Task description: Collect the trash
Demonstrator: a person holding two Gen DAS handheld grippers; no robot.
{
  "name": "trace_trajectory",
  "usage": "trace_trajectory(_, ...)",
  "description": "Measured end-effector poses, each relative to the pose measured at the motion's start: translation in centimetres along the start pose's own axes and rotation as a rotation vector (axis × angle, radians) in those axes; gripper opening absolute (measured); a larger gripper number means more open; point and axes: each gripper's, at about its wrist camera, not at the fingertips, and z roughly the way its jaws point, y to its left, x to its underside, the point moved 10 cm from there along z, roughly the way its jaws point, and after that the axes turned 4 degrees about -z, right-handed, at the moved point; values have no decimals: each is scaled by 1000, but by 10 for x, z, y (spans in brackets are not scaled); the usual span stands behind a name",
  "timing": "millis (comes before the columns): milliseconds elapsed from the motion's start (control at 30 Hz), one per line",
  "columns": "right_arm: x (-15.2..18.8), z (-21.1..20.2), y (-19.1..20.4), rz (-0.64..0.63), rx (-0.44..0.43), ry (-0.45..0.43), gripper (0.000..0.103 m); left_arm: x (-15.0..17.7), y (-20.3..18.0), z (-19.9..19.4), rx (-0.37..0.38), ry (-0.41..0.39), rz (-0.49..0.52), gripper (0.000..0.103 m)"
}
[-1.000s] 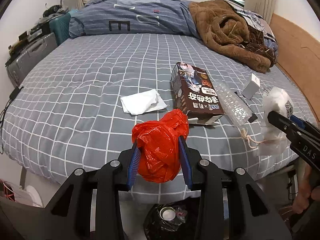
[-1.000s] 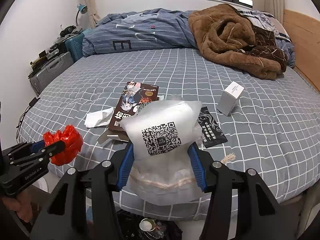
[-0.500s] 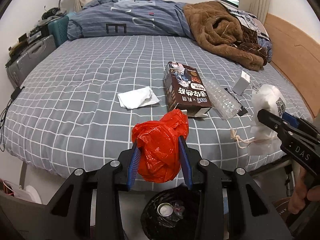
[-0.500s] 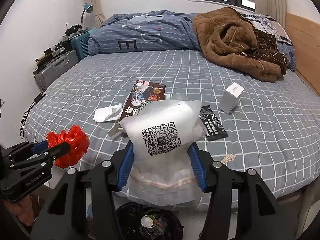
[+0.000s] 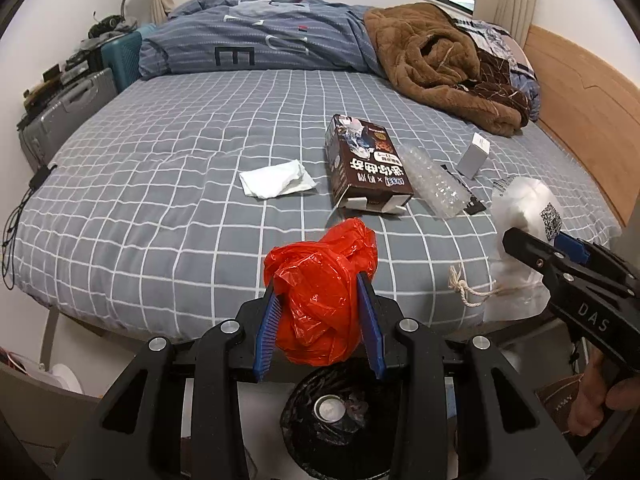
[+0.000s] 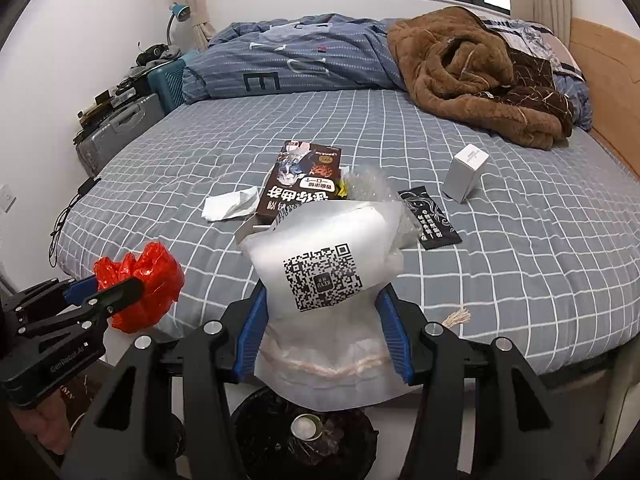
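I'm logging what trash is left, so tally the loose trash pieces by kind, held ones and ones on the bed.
Plastic bags, held: 2, the red bag and the white QR-code bag
Boxes: 2, brown and small white
Tissue: 1
Bubble wrap: 1
Black sachet: 1
String: 1
Total: 8

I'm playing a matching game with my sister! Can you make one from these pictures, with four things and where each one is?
Things:
1. red plastic bag
2. white pouch
3. crumpled tissue
4. metal can

Places:
A. lying on the bed
B. inside the black bin
C. gripped by the left gripper
D. gripped by the right gripper

Pairs: 1-C, 2-D, 3-A, 4-B
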Motion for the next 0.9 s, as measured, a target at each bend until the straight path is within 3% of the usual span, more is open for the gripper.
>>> trace_trajectory(900,87,-12,24,13,-24,105,50,91,18,-2,-11,115,-32,36)
